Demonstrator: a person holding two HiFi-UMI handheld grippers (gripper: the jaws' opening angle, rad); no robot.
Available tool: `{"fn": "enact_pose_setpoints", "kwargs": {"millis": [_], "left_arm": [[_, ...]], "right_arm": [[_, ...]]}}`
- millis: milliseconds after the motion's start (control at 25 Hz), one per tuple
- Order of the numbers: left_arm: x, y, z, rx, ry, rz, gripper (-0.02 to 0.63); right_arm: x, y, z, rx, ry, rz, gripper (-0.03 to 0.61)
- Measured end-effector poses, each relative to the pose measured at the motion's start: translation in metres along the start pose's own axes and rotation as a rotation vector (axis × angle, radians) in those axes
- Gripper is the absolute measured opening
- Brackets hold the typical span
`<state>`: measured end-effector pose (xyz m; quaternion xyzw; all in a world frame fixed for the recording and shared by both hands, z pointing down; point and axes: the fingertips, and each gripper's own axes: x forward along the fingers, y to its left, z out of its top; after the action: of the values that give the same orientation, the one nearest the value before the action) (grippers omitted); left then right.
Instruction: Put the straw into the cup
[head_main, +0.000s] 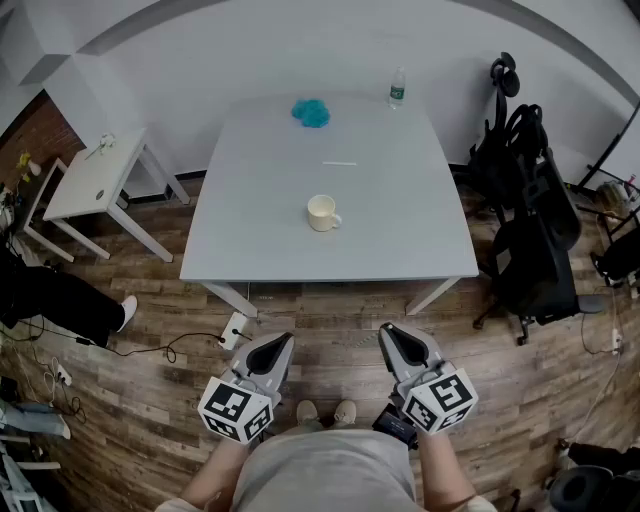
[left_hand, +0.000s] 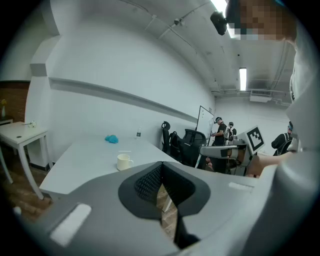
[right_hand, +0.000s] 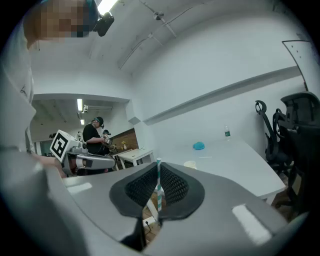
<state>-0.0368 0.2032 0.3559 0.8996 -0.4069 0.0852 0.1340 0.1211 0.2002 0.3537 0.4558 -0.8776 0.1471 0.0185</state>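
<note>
A cream cup (head_main: 323, 213) with a handle stands near the middle of the grey table (head_main: 250, 250); it also shows in the left gripper view (left_hand: 123, 161) and the right gripper view (right_hand: 190, 163). Behind the cup a thin white stick (head_main: 339, 163) lies flat on the table. My right gripper (right_hand: 159, 169) is shut on a green-and-white striped straw (right_hand: 159, 187) that stands upright between its pads. My left gripper (left_hand: 161, 166) is shut with nothing in it. Both the left gripper (head_main: 283, 342) and the right gripper (head_main: 391, 331) hang over the wooden floor, short of the table's near edge.
A blue crumpled cloth (head_main: 311, 113) and a water bottle (head_main: 397, 88) sit at the table's far edge. A small white side table (head_main: 95, 180) stands to the left, black office chairs (head_main: 530, 230) to the right. A power strip (head_main: 233, 330) and cables lie on the floor.
</note>
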Motion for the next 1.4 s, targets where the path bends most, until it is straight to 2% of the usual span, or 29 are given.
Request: {"fn": "enact_pose_setpoints", "kwargs": {"millis": [400, 760, 1400], "left_arm": [[-0.045, -0.022, -0.018, -0.001, -0.006, -0.060, 0.018], [-0.063, -0.032, -0.019, 0.008, -0.013, -0.106, 0.018], [-0.099, 0.007, -0.027, 0.007, -0.035, -0.131, 0.018]], "right_arm": [[-0.020, 0.059, -0.015, 0.017, -0.001, -0.003, 0.023], [-0.026, 0.080, -0.024, 0.066, 0.002, -0.015, 0.026], [0.004, 0.117, -0.021, 0.060, -0.042, -0.051, 0.026]]}}
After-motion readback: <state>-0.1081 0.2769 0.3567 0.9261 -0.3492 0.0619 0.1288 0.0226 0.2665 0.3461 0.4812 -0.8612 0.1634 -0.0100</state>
